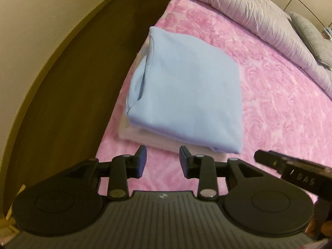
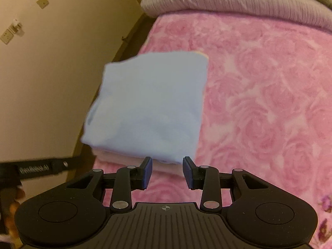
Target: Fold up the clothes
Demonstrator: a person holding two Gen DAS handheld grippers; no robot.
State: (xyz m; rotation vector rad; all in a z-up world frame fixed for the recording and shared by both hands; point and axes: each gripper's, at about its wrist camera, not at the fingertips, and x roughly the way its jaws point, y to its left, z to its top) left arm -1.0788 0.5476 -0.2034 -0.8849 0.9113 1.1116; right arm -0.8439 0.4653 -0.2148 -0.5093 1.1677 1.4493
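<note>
A light blue garment [image 1: 186, 95] lies folded into a thick square on the pink rose-patterned bedspread [image 1: 276, 108], close to the bed's left edge. It rests on a white folded piece [image 1: 145, 137] that peeks out beneath it. My left gripper [image 1: 162, 155] hovers just short of the stack's near edge, jaws apart with nothing between them. In the right wrist view the same blue garment [image 2: 149, 108] and the white piece [image 2: 166, 167] appear, and my right gripper [image 2: 167, 167] hangs open before the near edge, holding nothing.
A grey ribbed duvet [image 1: 249, 10] is bunched along the far side of the bed. Dark floor [image 1: 83, 78] and a beige wall [image 2: 51, 62] lie to the left. The other gripper's body [image 1: 290, 166] shows at the right of the left wrist view.
</note>
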